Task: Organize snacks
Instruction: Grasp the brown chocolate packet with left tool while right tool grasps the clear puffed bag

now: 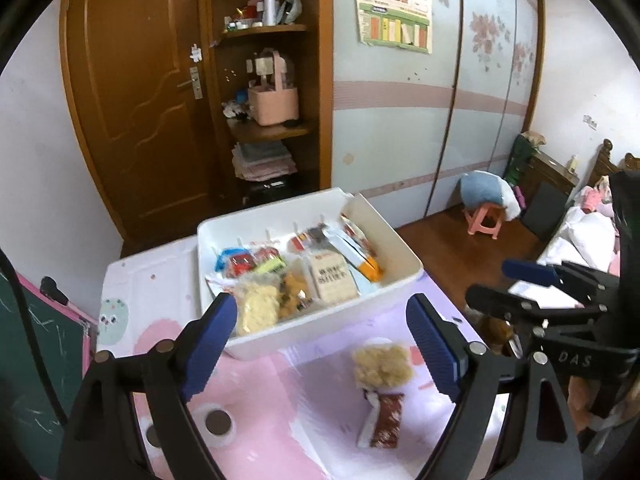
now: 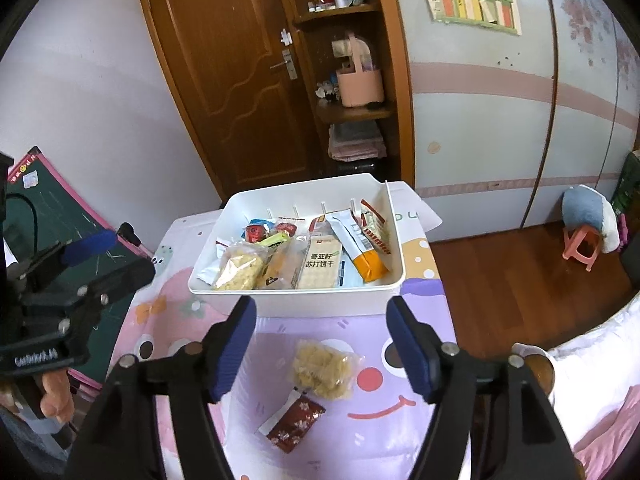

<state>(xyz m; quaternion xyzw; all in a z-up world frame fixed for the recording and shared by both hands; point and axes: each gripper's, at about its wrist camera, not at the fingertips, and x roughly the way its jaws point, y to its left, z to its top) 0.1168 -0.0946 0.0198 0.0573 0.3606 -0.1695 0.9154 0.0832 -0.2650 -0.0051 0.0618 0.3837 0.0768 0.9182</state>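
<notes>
1. The white bin (image 2: 298, 300) sits at the far end of the bench (image 2: 400, 440), already packed with snack packets laid side by side, so it reads as the collecting place.
2. Two snacks lie outside it on the cartoon cloth: a clear-wrapped crispy rice cake (image 2: 323, 369) and, touching its near edge, a dark red floral packet (image 2: 296, 424). They look like the ones left to put away.
3. The left tool (image 1: 322, 350) hangs spread wide and empty above them.
4. The right tool (image 2: 320, 354) is likewise parted, holding nothing, framing the rice cake for a likely pickup.
</notes>
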